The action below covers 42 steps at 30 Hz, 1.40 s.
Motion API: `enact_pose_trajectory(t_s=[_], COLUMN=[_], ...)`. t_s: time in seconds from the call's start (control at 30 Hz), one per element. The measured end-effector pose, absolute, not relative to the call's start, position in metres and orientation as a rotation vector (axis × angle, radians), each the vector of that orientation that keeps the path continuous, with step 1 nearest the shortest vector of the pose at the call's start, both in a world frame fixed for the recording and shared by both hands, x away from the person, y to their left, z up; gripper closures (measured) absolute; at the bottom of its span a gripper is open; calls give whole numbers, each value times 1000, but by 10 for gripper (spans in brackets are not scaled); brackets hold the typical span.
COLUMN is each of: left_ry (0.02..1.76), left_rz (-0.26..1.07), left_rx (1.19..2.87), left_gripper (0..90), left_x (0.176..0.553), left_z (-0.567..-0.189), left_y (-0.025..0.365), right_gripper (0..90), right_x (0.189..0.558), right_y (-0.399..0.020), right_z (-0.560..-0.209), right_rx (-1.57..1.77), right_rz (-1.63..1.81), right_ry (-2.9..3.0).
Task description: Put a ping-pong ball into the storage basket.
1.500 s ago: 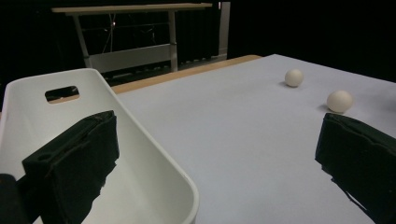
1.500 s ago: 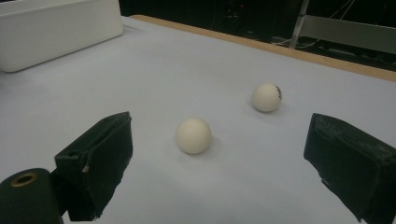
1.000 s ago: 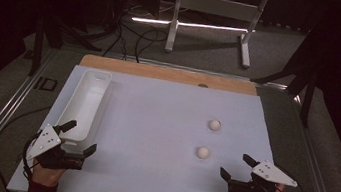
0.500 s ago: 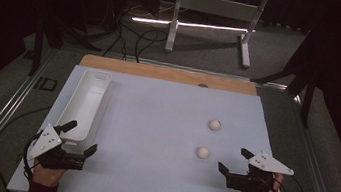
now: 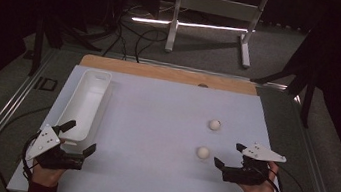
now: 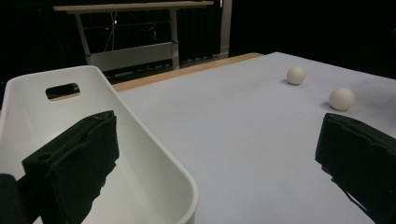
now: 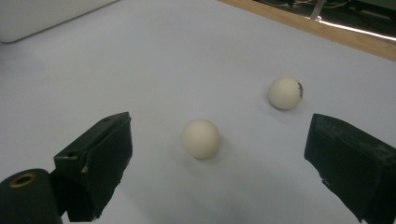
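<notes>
Right gripper [image 5: 230,157] advanced toward near ball [image 5: 203,152]; fingers wide, empty. Left gripper [image 5: 78,137] fingers wide, straddling tray [image 5: 88,95] end.

We hold a black gripper in each hand. The left gripper [image 5: 76,138] carries a pale grey three-cornered plate dotted with small dark marks, and so does the right gripper [image 5: 230,155]. Each has two blocky black jaws with matte, slightly ragged edges; a round brass-ringed hole shows low on the right one's body. Thin black cables loop away from both. Our sleeves [image 5: 44,191] are dark red at the cuffs.
</notes>
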<state>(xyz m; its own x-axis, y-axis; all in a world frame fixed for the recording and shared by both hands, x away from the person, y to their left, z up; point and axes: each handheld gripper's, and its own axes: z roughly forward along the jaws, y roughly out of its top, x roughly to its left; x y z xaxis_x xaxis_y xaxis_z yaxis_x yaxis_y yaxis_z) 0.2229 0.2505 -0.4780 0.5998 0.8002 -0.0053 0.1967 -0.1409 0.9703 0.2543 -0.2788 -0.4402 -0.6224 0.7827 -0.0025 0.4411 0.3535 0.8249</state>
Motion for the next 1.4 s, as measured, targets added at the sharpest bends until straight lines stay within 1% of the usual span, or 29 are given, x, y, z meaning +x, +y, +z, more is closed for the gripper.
enact_pose_trajectory(t_s=[0.8, 1.4], left_ry=[836, 835], left_rz=[644, 644], left_rx=[1667, 1668], left_gripper=[3, 3], left_x=[223, 224], left_z=[-478, -479], left_y=[250, 250], right_gripper=[76, 77], right_x=[272, 284], right_y=[-271, -259], right_z=[-435, -439], right_rx=[1086, 1086], right_rz=[1124, 1032], right_ry=[2276, 2357])
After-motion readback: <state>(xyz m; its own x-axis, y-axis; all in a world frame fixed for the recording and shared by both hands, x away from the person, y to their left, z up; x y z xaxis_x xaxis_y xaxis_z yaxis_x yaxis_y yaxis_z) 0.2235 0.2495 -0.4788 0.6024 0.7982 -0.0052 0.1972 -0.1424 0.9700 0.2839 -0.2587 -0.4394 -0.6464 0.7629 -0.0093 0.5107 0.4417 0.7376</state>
